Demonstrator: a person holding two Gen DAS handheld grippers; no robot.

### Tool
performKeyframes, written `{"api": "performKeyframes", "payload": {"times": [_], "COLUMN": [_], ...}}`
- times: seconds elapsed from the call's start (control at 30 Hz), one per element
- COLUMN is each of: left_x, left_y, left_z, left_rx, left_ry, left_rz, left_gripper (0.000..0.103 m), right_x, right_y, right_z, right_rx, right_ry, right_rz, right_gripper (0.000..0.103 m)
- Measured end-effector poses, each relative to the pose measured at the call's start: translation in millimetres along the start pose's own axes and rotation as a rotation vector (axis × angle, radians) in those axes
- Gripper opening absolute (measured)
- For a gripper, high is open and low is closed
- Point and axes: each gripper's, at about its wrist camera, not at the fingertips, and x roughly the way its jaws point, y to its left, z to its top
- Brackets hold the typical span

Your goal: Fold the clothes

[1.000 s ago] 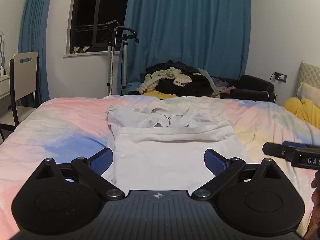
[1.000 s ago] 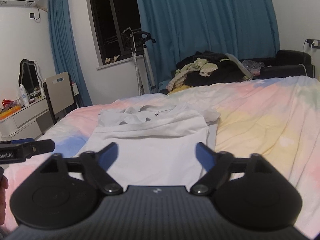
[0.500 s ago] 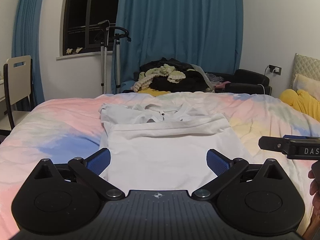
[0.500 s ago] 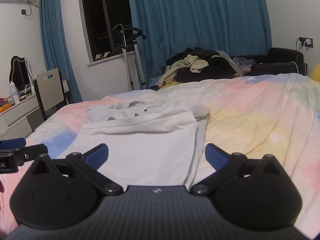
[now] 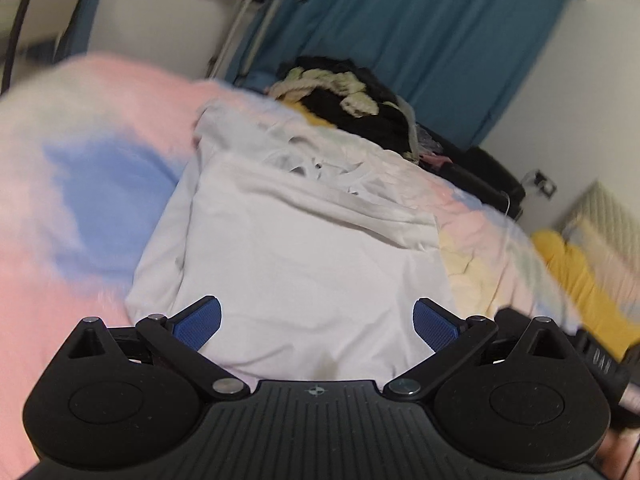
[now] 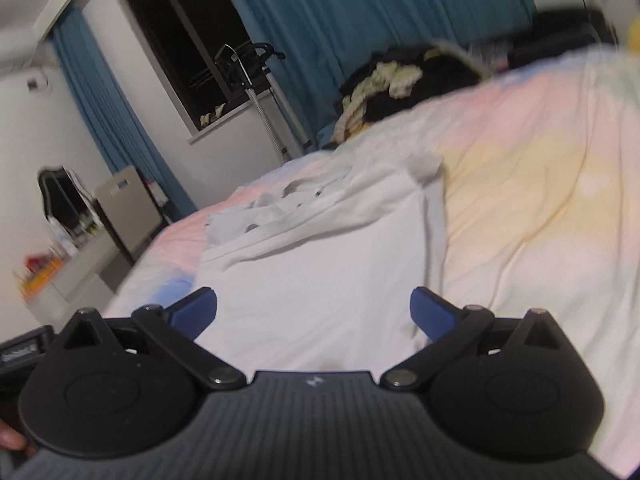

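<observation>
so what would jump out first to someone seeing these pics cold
The white shirt lies partly folded in the middle of the pastel bedspread, right ahead of both open grippers, left and right. Behind the bed, teal curtains hang over a dark heap of clothes.

Both pictures are smeared and fuzzy, most of all near the edges. The near edge of the white shirt (image 5: 304,264) is hidden behind the left gripper (image 5: 316,320), and in the other view behind the right gripper (image 6: 313,308). The shirt's collar is a blurry tangle, so its folds are hard to tell. Right of the shirt, the yellow thing (image 5: 580,280) is too blurry to name and runs off the picture. Beyond the shirt, the dark heap of clothes (image 6: 404,80) is a blur. Left of the shirt, the small things on the dresser (image 6: 44,268) are too fuzzy to name.
</observation>
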Motion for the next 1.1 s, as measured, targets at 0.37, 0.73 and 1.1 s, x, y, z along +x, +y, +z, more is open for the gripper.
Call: {"api": "performKeyframes", "payload": {"times": [0.37,0.73,1.1], "left_x": [23.0,47.9,14.5], "left_y": [72.6,91.9,88.1], "left_z": [-2.7,-0.5,2.5], "left_rx": [-0.428,-0.587,-0.577], "left_ry": [0.16,0.082,0.009], "left_rz": [0.041,0.011,0.015], "left_gripper": [0.101,0.081,0.014], "right_x": [22.8,35.0,31.1], "right_y": [-39.0,-46.2,-29.3], "right_z": [-36.1,-29.4,-13.1], "right_rx": [0.546,0.551,0.434], "right_ry": [0.218,0.139,0.066], "right_rz": [0.119,0.011,-0.038], "right_gripper": [0.102,0.067,0.014]}}
